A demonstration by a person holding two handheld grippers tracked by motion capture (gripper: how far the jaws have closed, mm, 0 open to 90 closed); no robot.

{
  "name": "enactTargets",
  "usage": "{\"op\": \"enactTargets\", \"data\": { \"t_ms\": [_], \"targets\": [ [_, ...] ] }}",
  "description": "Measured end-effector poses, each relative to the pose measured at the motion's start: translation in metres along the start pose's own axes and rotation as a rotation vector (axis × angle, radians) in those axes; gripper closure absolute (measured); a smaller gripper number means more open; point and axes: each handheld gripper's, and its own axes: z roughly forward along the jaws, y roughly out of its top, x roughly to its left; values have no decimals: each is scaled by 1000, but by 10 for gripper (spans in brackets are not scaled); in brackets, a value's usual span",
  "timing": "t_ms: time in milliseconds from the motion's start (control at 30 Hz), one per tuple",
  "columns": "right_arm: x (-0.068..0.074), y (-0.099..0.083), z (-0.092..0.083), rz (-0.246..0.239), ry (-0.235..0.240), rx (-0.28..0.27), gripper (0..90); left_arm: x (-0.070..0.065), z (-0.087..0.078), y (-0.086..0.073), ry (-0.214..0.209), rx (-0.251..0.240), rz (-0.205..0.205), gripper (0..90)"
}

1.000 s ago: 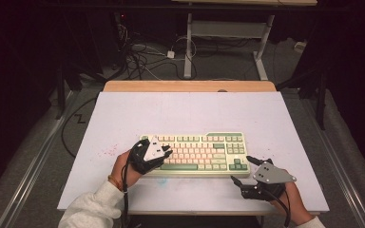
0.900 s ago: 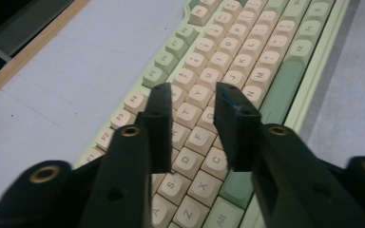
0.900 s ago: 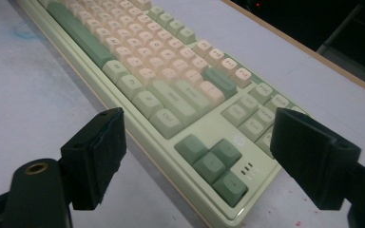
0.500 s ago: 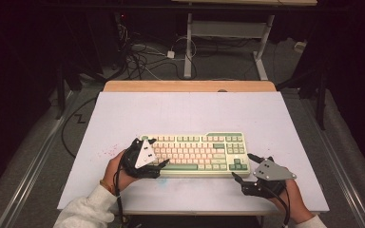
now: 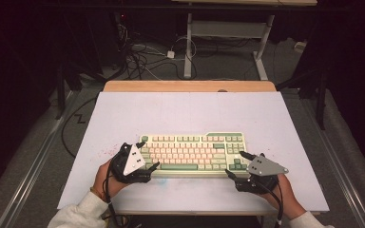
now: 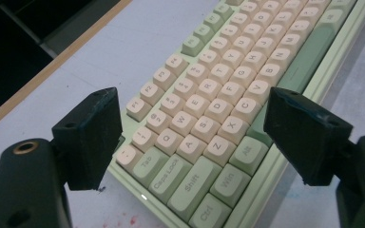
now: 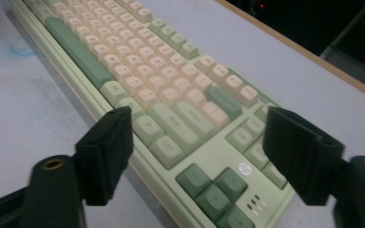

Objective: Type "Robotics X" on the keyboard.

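1. High view: the keyboard (image 5: 193, 155) is seen lying flat on the white table (image 5: 190, 114), toward the near edge, long side across. Its left end is partly covered by the left gripper (image 5: 143, 155), its near right corner by the right gripper (image 5: 235, 165). Key legends are too small to be read here. The left hand (image 5: 105, 178) and right hand (image 5: 285, 192) are cut off at the bottom edge; sleeves are only partly shown. The floor behind the table is dark, and the cables (image 5: 142, 57) there are hard to make out.

2. Left gripper view: the left gripper (image 6: 190, 126) is shown with jaws spread wide, having just been opening; the keyboard's (image 6: 228, 95) left end lies between them, and no pad is seen pressing on it. Legends such as Tab, Caps Lock, Shift and Ctrl are readable here, unlike in the high view. The far right of the keyboard is cut off at the top edge. Faint red marks are seen on the table (image 6: 123, 57) near the bottom.

3. Right gripper view: the right gripper (image 7: 197, 147) is shown with jaws apart, having just been closing a little; the keyboard's (image 7: 161, 80) right end with the arrow keys (image 7: 211, 187) lies between them, not gripped. A small logo is visible above the arrows, not discernible in the high view. Key legends are blurred. The far end of the keyboard is cut off at the top left.
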Motion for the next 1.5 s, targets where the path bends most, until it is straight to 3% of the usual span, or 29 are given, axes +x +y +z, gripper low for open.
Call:
{"op": "enactTargets", "data": {
  "t_ms": [67, 133, 367, 667, 933, 1500],
  "targets": [
    [0, 2, 3, -4, 5, -3, 340, 0, -2, -2, 3, -1, -6, 197],
    [0, 3, 6, -5, 2, 5, 462, 0, -4, -5, 5, 3, -7, 197],
    [-3, 11, 18, -14, 45, 34, 680, 0, -10, -13, 7, 17, -18, 199],
    [-1, 22, 30, -48, 97, 64, 889, 0, -18, -26, 21, 37, -35, 198],
    [-1, 39, 44, -54, 113, 80, 900, 1, -24, -36, 20, 52, -59, 198],
    [12, 63, 102, -96, 153, 161, 900, -1, -27, -43, 5, 62, -67, 198]
  ]
}}
